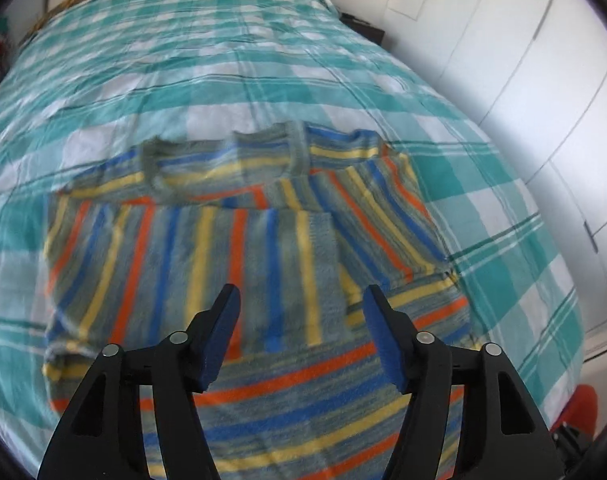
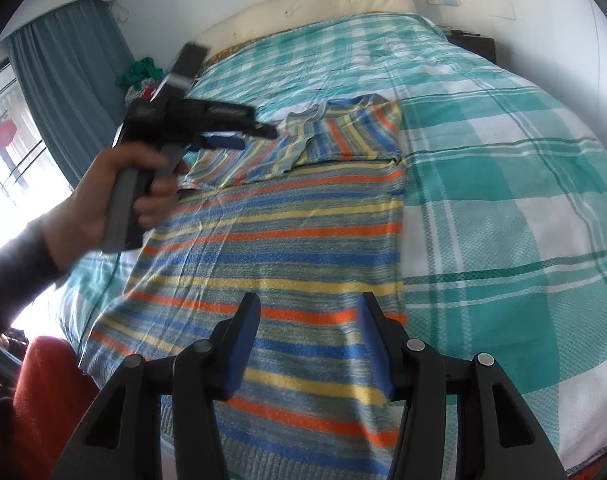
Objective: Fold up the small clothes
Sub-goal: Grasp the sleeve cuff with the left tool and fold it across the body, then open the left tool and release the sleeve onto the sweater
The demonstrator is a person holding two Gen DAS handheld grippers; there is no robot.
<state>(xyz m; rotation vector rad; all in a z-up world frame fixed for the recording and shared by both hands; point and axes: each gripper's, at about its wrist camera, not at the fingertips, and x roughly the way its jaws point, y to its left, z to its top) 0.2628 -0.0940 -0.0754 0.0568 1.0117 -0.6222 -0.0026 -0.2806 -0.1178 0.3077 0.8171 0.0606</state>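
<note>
A small sweater [image 1: 207,256] [image 2: 287,232] striped in blue, orange, yellow and grey lies flat on the bed cover [image 1: 223,60] [image 2: 503,160]. Its sleeves are folded across the chest near the collar. My left gripper [image 1: 301,300] hangs open above the folded sleeve, with nothing between its blue pads. In the right wrist view a hand [image 2: 115,192] holds this left gripper [image 2: 259,138] over the sweater's upper left part. My right gripper [image 2: 309,308] stands open over the lower body of the sweater, close to its right edge, and holds nothing.
The bed wears a teal and white checked cover. A cream headboard [image 2: 323,4] is at its far end. White wardrobe doors [image 1: 523,60] run along the right. A blue curtain [image 2: 63,80], a pile of clothes [image 2: 143,76] and a red thing [image 2: 51,400] are on the left.
</note>
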